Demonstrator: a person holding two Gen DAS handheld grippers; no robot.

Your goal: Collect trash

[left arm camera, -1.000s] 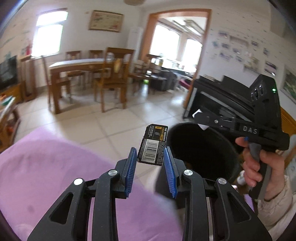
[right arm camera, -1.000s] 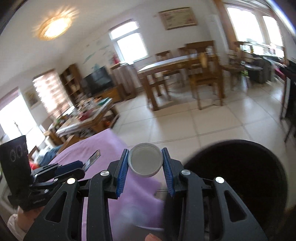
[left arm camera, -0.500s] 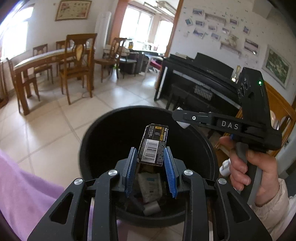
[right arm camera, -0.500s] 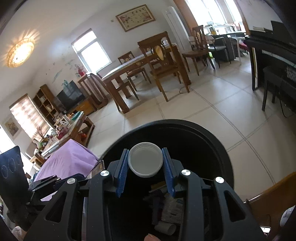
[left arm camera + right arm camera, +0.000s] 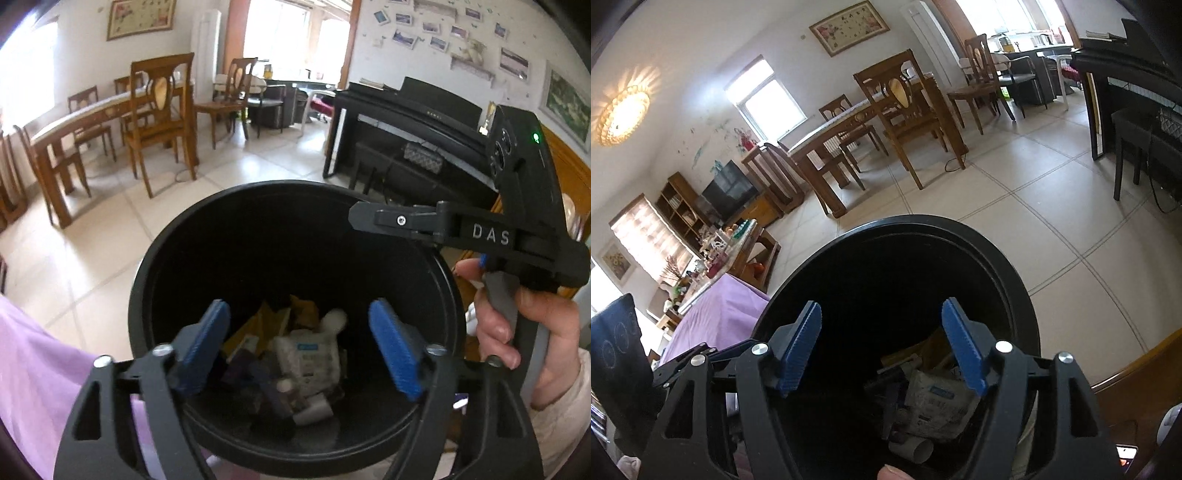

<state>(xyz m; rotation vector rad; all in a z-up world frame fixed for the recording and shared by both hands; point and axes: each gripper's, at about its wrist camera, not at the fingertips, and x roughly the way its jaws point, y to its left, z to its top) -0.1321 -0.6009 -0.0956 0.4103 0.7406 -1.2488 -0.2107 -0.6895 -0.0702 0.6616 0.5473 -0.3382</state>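
A black round bin (image 5: 147, 277) stands on the tiled floor, and both grippers hang over its mouth. My left gripper (image 5: 297, 321) has its blue pads wide apart and still opening, with nothing between them. My right gripper (image 5: 882, 314) is also opening and holds nothing. It shows in the left wrist view too, where a hand (image 5: 495, 332) holds it over the bin's right rim. Inside the bin (image 5: 1015, 288) lie a white packet (image 5: 310, 354), yellow wrappers (image 5: 258, 328) and a small paper roll (image 5: 912, 448). I cannot pick out the barcode box or the white lid among them.
A purple cloth (image 5: 37, 369) covers the surface left of the bin. A black piano (image 5: 406, 122) with its stool (image 5: 1126, 140) stands to the right. A wooden dining table and chairs (image 5: 894, 110) are farther back, across open tiled floor (image 5: 1052, 206).
Both grippers swung from above the purple cloth to over the bin, then opened. The barcode box has left the left jaws and the white lid has left the right jaws.
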